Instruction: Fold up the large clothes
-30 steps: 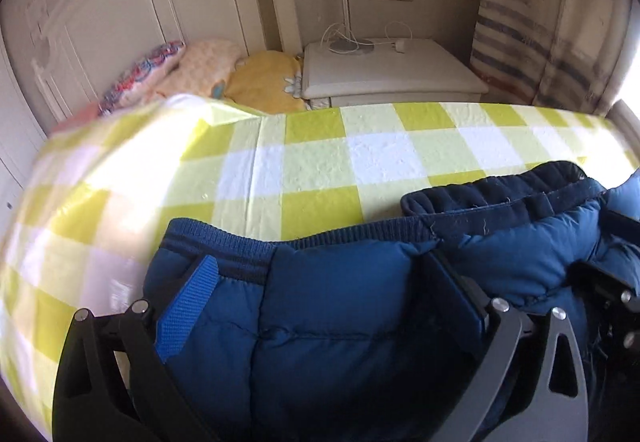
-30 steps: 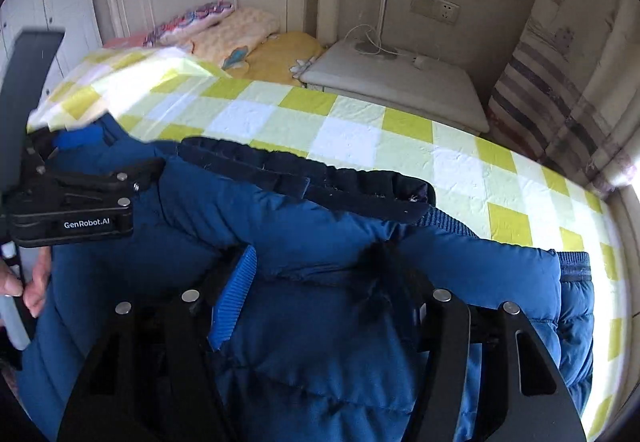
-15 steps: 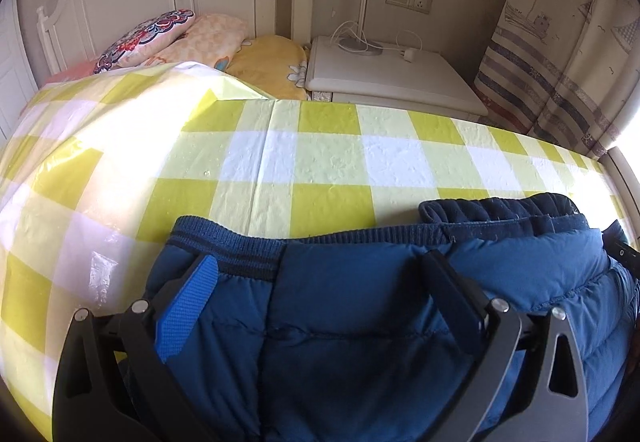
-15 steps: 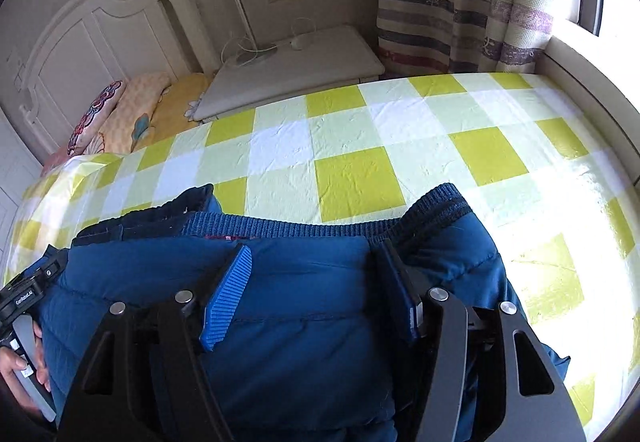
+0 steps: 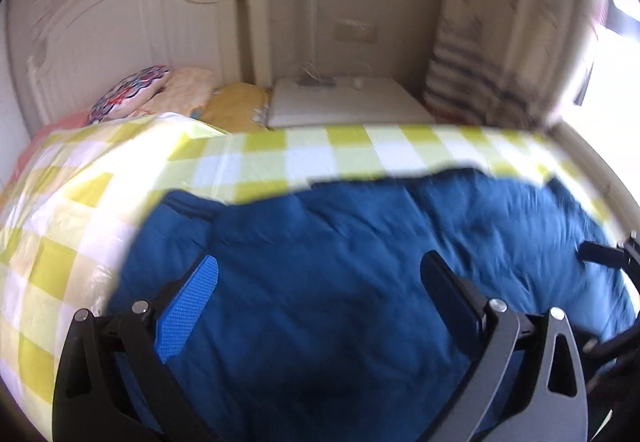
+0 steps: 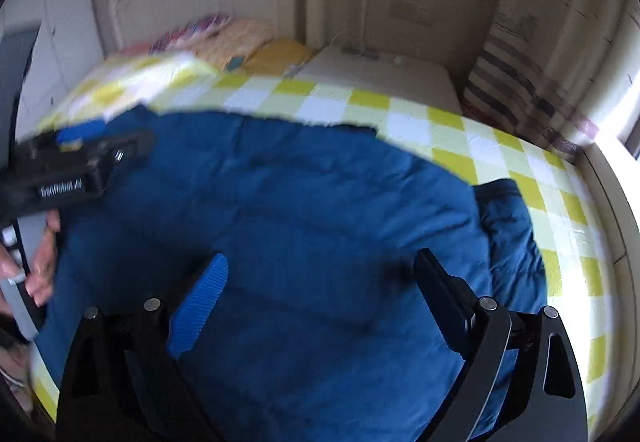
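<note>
A large blue padded jacket [image 5: 360,242] lies spread on the yellow-checked bed cover [image 5: 256,166], its smooth quilted side up. My left gripper [image 5: 318,274] hovers over the jacket's left part, its fingers wide apart with nothing pinched. In the right wrist view the same jacket [image 6: 300,202] fills the middle. My right gripper [image 6: 320,270] is above it and its jaws are opening, the pads off the cloth. The left gripper [image 6: 80,170] shows there at the left edge, held by a hand [image 6: 40,266]. Both views are blurred.
A white headboard [image 5: 152,26] and pillows [image 5: 160,94] stand at the far left. A white nightstand [image 5: 344,102] with a lamp pole sits behind the bed. A striped curtain [image 5: 472,82] and a bright window are at the right. Bare checked cover [image 6: 520,162] surrounds the jacket.
The ribbed hem held up between the fingers is gone from view; the jacket now lies flat. The right jaws have spread wider. Both grippers have drawn back.
</note>
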Motion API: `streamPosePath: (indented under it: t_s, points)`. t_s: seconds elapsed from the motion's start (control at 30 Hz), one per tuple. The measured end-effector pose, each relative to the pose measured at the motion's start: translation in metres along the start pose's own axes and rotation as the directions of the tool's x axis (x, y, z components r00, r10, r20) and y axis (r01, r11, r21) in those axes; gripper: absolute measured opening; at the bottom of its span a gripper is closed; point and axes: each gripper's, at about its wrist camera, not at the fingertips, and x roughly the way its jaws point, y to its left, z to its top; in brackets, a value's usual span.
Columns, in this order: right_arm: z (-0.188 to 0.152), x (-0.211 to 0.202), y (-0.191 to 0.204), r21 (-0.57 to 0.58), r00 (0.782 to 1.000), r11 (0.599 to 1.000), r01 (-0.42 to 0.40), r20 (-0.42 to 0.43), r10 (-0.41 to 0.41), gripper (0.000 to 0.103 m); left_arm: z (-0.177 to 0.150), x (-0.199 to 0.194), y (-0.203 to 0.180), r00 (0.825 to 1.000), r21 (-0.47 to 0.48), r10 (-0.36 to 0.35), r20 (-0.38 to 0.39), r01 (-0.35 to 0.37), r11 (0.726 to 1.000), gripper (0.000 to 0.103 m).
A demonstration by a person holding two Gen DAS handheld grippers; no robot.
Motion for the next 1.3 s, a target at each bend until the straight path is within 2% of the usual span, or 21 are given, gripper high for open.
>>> streamPosePath:
  t_s: [0.03,0.07,0.2,0.3,0.4,0.47,0.53,0.57,0.6,0.7,0.77,0.83,0.93,1.0,1.03,1.07,1.1,1.2,1.3]
  points:
    - [-0.009,0.003,0.009,-0.023,0.999,0.999,0.033,0.022,-0.033,0.090,-0.008,0.012,-0.011,0.998,0.046,0.036,-0.046,-0.034,0.998,0.101]
    - [-0.013,0.002,0.008,-0.003,0.999,1.000,0.027,0.041,-0.027,0.090,-0.013,0.020,-0.016,0.996,0.065,0.061,-0.072,-0.056,0.996,0.101]
    - [-0.014,0.001,-0.003,0.056,1.000,0.998,-0.007,0.019,0.006,0.091,-0.013,0.023,-0.008,0.996,0.026,0.029,-0.089,-0.026,0.999,0.101]
    - [-0.021,-0.012,-0.016,0.097,0.999,0.995,0.028,0.035,-0.032,0.091,-0.020,0.004,0.007,0.991,0.007,0.129,-0.035,-0.129,0.992,0.101]
    - [-0.038,-0.025,-0.054,0.199,0.994,0.977,0.079,0.054,-0.091,0.092,-0.031,-0.022,0.035,0.972,-0.050,0.233,0.023,-0.232,0.972,0.101]
    - [-0.054,-0.026,-0.081,0.282,0.991,0.953,0.108,0.043,-0.125,0.092,-0.039,-0.025,0.060,0.959,-0.110,0.283,-0.006,-0.282,0.953,0.101]
    - [-0.068,-0.024,-0.104,0.366,0.996,0.931,0.023,0.066,-0.051,0.092,-0.047,-0.020,0.088,0.982,-0.216,0.184,-0.052,-0.190,0.958,0.101]
    - [-0.072,-0.023,-0.110,0.389,0.996,0.921,-0.013,0.082,-0.021,0.092,-0.048,-0.020,0.094,0.987,-0.253,0.153,-0.051,-0.161,0.954,0.101]
    - [-0.072,-0.022,-0.109,0.386,0.996,0.922,-0.016,0.088,-0.020,0.092,-0.047,-0.020,0.096,0.986,-0.264,0.159,-0.057,-0.168,0.950,0.101]
    - [-0.070,-0.025,-0.102,0.351,0.993,0.935,0.046,0.082,-0.079,0.092,-0.044,-0.022,0.081,0.970,-0.199,0.239,-0.054,-0.245,0.949,0.101]
    - [-0.071,-0.037,-0.091,0.321,0.988,0.944,0.072,0.105,-0.111,0.092,-0.046,-0.039,0.064,0.962,-0.158,0.272,0.009,-0.268,0.950,0.100]
    - [-0.075,-0.053,-0.074,0.270,0.986,0.963,0.023,0.155,-0.067,0.092,-0.049,-0.060,0.048,0.974,-0.141,0.215,0.070,-0.204,0.969,0.100]
    - [-0.080,-0.069,-0.039,0.158,0.983,0.987,-0.002,0.184,-0.027,0.093,-0.055,-0.086,0.007,0.989,-0.075,0.067,0.133,-0.057,0.996,0.100]
    - [-0.084,-0.068,-0.012,0.079,0.986,0.997,-0.016,0.169,0.003,0.093,-0.065,-0.078,-0.028,0.996,0.034,0.005,0.088,-0.008,0.999,0.101]
    - [-0.087,-0.064,-0.001,0.049,0.988,0.999,-0.012,0.154,0.005,0.093,-0.070,-0.067,-0.041,0.998,0.084,0.030,0.057,-0.034,0.996,0.101]
    - [-0.091,-0.055,0.011,0.031,0.989,0.999,0.023,0.142,-0.027,0.094,-0.079,-0.057,-0.051,0.994,0.117,0.088,0.063,-0.095,0.989,0.101]
    - [-0.094,-0.051,0.014,0.035,0.987,0.999,0.039,0.151,-0.044,0.095,-0.081,-0.054,-0.050,0.995,0.109,0.082,0.049,-0.087,0.990,0.101]
    - [-0.097,-0.050,0.011,0.045,0.991,0.999,0.016,0.135,-0.022,0.096,-0.090,-0.050,-0.038,1.000,0.058,0.013,0.007,-0.013,0.998,0.101]
    - [-0.095,-0.054,0.009,0.034,0.994,0.999,0.026,0.105,-0.030,0.096,-0.097,-0.057,-0.032,1.000,0.061,0.023,-0.014,-0.022,0.998,0.101]
